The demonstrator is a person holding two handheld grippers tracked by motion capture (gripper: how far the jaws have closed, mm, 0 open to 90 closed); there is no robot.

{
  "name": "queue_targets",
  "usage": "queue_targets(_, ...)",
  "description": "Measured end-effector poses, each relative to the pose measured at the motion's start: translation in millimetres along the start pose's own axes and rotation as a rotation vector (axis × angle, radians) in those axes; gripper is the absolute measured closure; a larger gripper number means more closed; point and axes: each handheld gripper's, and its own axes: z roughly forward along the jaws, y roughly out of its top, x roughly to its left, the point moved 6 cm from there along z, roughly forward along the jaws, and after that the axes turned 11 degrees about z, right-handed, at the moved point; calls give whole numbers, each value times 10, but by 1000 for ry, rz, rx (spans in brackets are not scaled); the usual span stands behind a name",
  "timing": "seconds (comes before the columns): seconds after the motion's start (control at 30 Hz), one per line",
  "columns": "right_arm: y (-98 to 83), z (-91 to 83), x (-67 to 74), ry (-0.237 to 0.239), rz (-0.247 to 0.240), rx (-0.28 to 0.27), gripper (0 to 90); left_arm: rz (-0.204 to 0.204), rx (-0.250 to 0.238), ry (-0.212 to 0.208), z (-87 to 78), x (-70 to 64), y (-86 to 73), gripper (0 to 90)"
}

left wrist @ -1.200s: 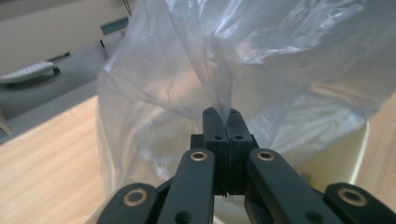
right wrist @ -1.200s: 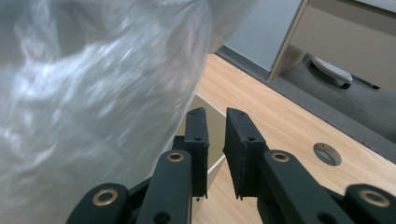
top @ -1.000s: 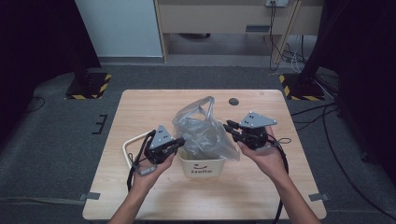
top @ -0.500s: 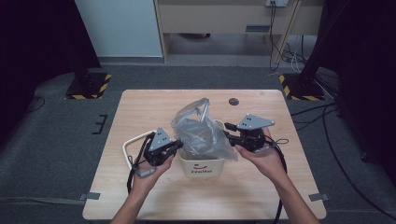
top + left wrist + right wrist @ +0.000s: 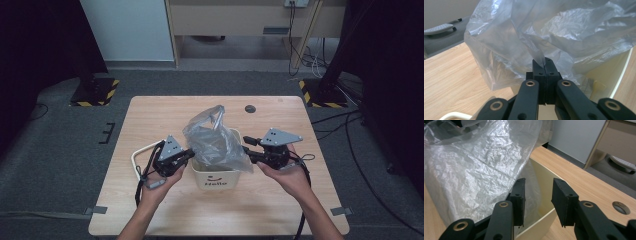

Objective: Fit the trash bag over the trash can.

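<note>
A cream bin [image 5: 216, 179] printed "Hello" stands mid-table with a crumpled clear plastic bag [image 5: 215, 137] rising out of it. My left gripper [image 5: 190, 155] is at the bin's left rim, shut on a fold of the bag [image 5: 544, 30], which is pinched between its tips [image 5: 545, 62]. My right gripper [image 5: 246, 150] is at the bin's right rim. Its jaws have just been opening and now stand apart [image 5: 539, 192]. The bag film [image 5: 474, 170] lies against the outside of one jaw, and the bin wall [image 5: 544, 180] shows through the gap.
A white looped handle [image 5: 142, 152] lies on the wooden table [image 5: 165, 115] left of my left hand. A round cable hole [image 5: 250, 108] sits at the table's far middle. Cables trail from both grippers toward the front edge.
The right gripper's jaws have spread apart and come off the bag's right side. The left gripper holds the same pinch and has not moved.
</note>
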Motion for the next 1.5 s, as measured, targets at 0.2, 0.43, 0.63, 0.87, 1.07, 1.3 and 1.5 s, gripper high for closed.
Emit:
queue_targets(0.2,10,-12,51,30,6,-12,609,-5,2,5,-6,29,5,900)
queue_targets(0.43,5,21,120,63,-5,-15,565,3,-1,-2,6,12,30,900)
queue_targets(0.63,86,161,184,88,-10,-10,545,27,-26,-16,14,-22,101,900)
queue_targets(0.87,111,323,244,92,-25,11,553,13,-20,-17,-14,-29,100,900)
queue_targets(1.07,116,386,235,86,-47,17,805,16,-23,-16,-37,-33,88,900)
queue_targets(1.3,124,373,94,39,-29,8,900,5,-22,-13,-109,-31,2,900)
queue_targets(1.5,92,352,-73,3,-7,10,900,0,-27,-19,-177,-71,-62,900)
